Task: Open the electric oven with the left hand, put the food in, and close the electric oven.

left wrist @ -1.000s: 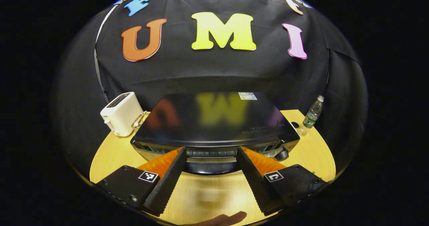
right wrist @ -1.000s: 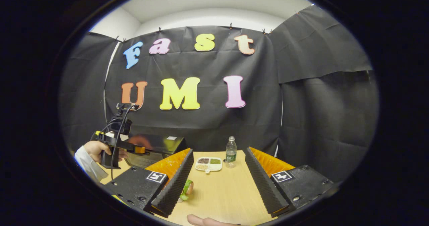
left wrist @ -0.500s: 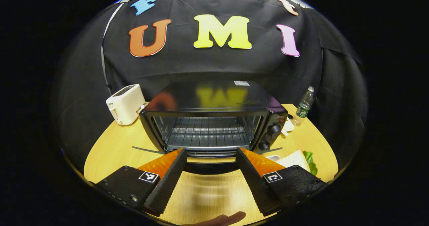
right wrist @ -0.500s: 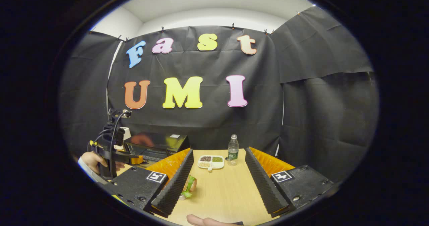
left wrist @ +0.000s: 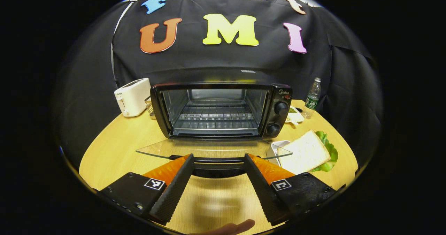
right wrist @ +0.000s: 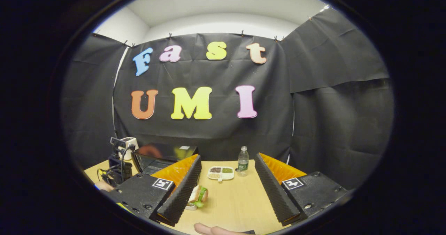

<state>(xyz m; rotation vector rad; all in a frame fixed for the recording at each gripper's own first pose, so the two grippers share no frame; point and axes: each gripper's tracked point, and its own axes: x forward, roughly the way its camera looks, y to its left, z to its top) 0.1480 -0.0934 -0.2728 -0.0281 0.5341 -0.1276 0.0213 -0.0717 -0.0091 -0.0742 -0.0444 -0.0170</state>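
Up close, left claw (left wrist: 217, 165) straddles the open oven's (left wrist: 223, 109) door handle (left wrist: 217, 167).

From the left gripper view I cannot tell whether my left gripper (left wrist: 217, 162) grips the door handle (left wrist: 217, 167), whose ends sit behind my fingers (left wrist: 174, 186). The sandwich (left wrist: 308, 152) hides most of its dish. In the right gripper view my finger covers part of the sandwich (right wrist: 198, 196); the compartment dish (right wrist: 221, 172) is too small to identify.

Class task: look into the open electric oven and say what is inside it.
Inside the electric oven sits a bare wire rack; no food on it. Below the rack cannot be made out.
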